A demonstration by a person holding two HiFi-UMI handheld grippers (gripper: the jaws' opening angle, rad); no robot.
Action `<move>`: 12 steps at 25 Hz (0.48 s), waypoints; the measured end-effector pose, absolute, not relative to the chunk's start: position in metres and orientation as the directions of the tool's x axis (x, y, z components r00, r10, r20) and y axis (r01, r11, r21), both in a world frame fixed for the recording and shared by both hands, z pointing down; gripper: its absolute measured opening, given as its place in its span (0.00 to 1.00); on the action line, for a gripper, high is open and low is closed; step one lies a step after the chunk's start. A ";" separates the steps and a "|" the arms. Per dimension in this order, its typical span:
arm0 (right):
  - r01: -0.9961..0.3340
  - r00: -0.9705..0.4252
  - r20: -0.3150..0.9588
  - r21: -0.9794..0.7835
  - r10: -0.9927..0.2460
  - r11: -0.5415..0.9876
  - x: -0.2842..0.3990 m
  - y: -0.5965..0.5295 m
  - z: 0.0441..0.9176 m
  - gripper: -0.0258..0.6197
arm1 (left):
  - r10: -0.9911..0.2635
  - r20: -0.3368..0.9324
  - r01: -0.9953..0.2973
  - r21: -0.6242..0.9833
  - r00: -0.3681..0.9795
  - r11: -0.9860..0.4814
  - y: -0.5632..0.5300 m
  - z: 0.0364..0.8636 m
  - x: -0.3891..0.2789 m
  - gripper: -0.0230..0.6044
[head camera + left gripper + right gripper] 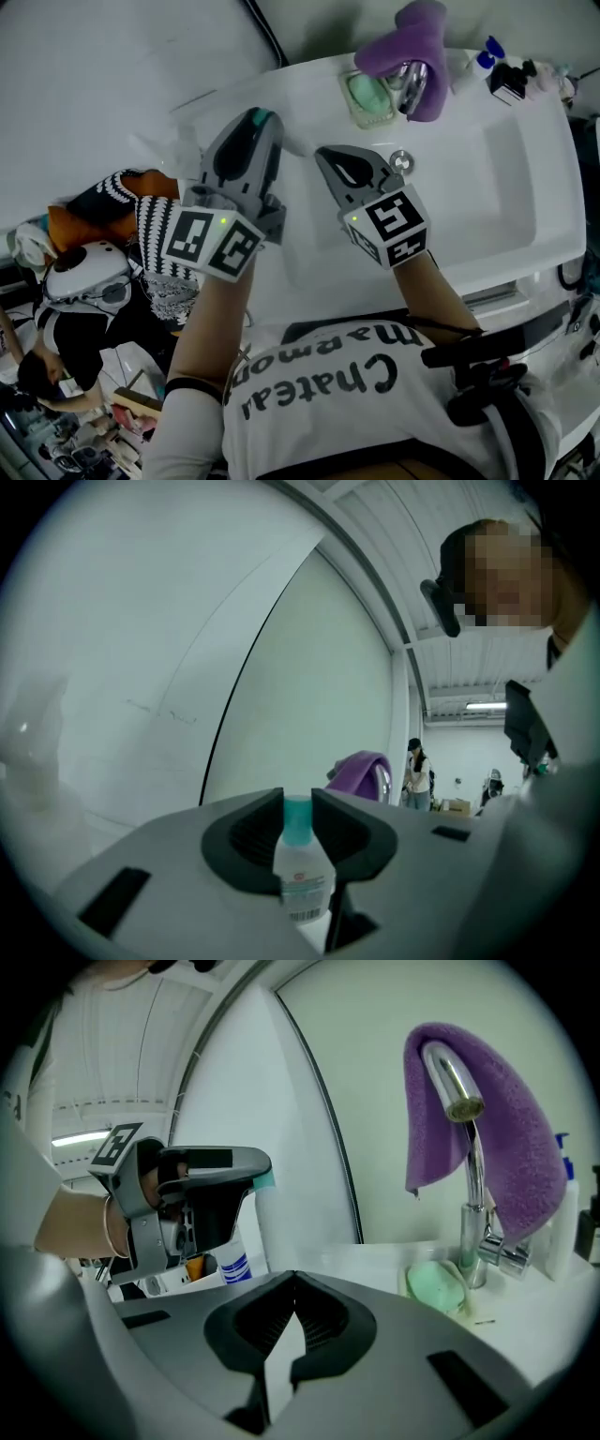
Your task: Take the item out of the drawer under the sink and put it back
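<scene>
The small clear bottle [302, 869] with a teal cap stands upright between the jaws of the left gripper [297, 803]; the dark pads close on its cap and neck, so the jaws stand partly apart, clamped on it; its barcode label faces the gripper's camera. The bottle is out of the drawer, held in the air over the left part of the white sink [525, 216], close to the wall [112, 75]; a black cable [265, 33] runs down that wall just behind it.

The right gripper [330, 157] hangs just beside the left one, on its right and apart from the bottle; its jaws meet at the tips and hold nothing.

Past the right gripper, a round metal fitting [401, 161] sits in the sink's surface. Farther right, well apart from the bottle, the faucet [466, 1147] rises with a purple towel [516, 1157] draped over its arch. A green soap [436, 1288] lies in a dish at the faucet's foot; a white pump bottle [565, 1218] stands just right of the faucet; small dark containers [511, 80] crowd the sink's far corner.

In the head view the gripper holder's white printed shirt [375, 412] fills the lower edge; another person [56, 356] bends at the lower left, below the sink's level.
</scene>
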State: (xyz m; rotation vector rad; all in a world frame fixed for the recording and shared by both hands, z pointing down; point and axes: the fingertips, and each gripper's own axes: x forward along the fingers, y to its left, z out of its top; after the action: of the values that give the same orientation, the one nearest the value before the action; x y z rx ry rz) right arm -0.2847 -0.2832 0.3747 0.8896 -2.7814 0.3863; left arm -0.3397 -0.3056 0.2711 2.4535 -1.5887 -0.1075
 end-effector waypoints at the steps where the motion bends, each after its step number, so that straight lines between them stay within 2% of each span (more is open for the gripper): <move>1: -0.585 -0.805 0.261 -0.195 -0.533 0.787 -0.285 -0.287 0.377 0.06 | -0.914 0.061 -0.898 0.221 0.402 -0.380 -0.310 0.273 -0.340 0.19; 12: -0.558 -0.829 0.249 -0.291 -0.501 0.777 -0.284 -0.321 0.398 0.06 | -0.927 0.101 -0.922 0.188 0.362 -0.339 -0.360 0.297 -0.336 0.19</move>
State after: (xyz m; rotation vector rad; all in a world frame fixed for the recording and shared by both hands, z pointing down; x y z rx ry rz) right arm -0.2842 -0.3206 0.3980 0.8436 -2.8111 0.5341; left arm -0.3356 -0.3596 0.2975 2.4091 -1.6623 -0.0349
